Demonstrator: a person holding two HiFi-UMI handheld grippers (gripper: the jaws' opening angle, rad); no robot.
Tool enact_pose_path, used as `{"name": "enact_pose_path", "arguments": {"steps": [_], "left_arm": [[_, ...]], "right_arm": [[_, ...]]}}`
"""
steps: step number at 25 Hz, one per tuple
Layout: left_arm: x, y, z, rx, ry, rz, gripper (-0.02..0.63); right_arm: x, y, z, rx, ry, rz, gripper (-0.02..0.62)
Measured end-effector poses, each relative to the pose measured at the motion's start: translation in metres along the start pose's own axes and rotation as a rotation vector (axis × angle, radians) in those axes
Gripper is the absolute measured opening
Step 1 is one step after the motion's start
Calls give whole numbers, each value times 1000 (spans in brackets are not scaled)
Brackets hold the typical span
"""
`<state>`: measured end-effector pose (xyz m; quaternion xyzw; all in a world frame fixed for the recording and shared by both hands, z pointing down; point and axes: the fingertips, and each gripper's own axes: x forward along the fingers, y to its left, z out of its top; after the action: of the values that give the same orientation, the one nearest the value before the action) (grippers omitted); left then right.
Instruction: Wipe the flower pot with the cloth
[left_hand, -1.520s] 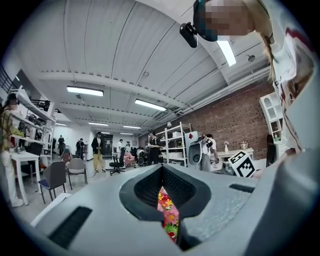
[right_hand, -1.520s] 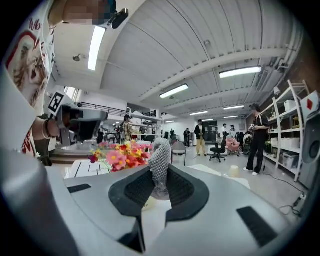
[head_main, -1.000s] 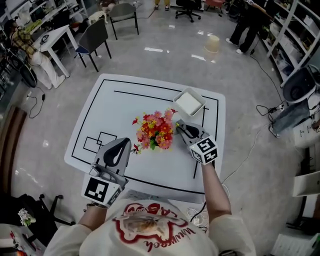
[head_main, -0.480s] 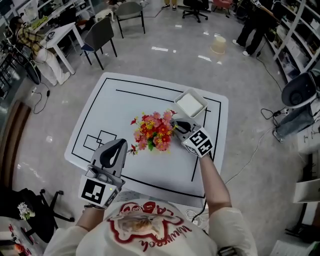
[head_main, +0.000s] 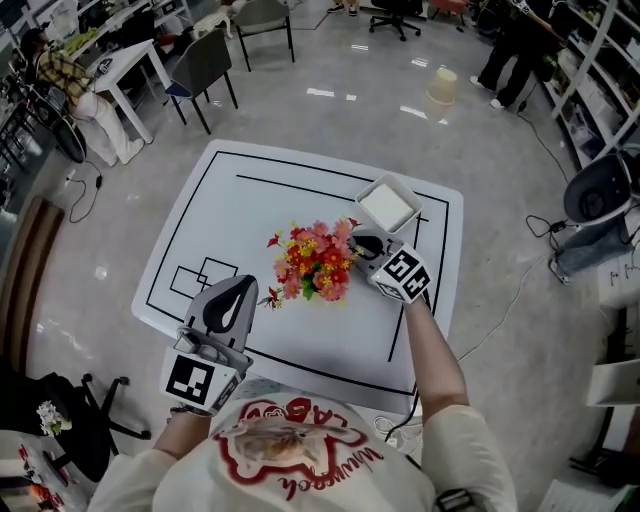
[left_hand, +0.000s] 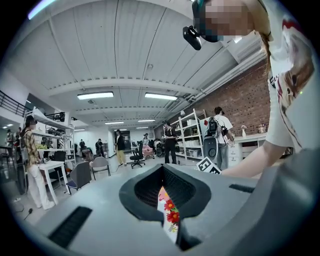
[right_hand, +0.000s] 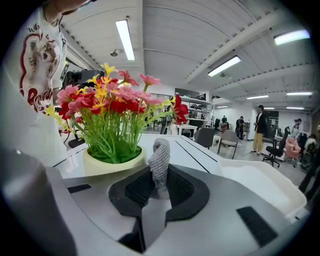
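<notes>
Since a second ago the right gripper (head_main: 364, 243) (right_hand: 159, 186) has slid along the right side of the flowers toward the far edge of the white bench with black lines (head_main: 230, 220) and has rolled a little, while the left gripper (head_main: 241, 287) (left_hand: 165, 201) has kept its place at the near left, well apart from the flowers. Its fingers are closed together with nothing between them. The right fingers grip a grey knitted cloth (right_hand: 160, 161), which stands up from them as a folded loop. Just beside that loop, to its left in the right gripper view, is the pale cream round flower pot (right_hand: 112, 162) with green stems and red, pink and yellow flowers (head_main: 315, 262); whether cloth and pot touch I cannot tell. A white square tray (head_main: 388, 207) (right_hand: 260, 182) sits near the pot at the bench's far right.
</notes>
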<state>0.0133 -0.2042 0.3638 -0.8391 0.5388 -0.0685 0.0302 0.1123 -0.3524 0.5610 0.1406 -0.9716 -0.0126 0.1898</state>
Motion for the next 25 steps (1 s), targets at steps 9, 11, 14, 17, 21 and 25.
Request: {"name": "enact_pose_path", "arguments": {"steps": [9,11,14,17,21,25], "left_arm": [[1,9,-15,-1,56,-44,2],[1,11,-14,-6,42,-51,3],[0,14,-16,-8,46,-57,3],[-1,18,-11,2,5,-55,3],[-6,25,-13,0,2,-58,3],[-8,30,-14,-3,-7,-66,3]], "right_arm": [[12,1,-7,48,-18,55,52],[11,0,-8,54,-16,58,52],[12,0,-8,74,-25,78,52],[11,-2,-6,83,-27,87,52],[7,-1,-8,105,-20,61,52],[-2,2,-13,134,-23,16,52]]}}
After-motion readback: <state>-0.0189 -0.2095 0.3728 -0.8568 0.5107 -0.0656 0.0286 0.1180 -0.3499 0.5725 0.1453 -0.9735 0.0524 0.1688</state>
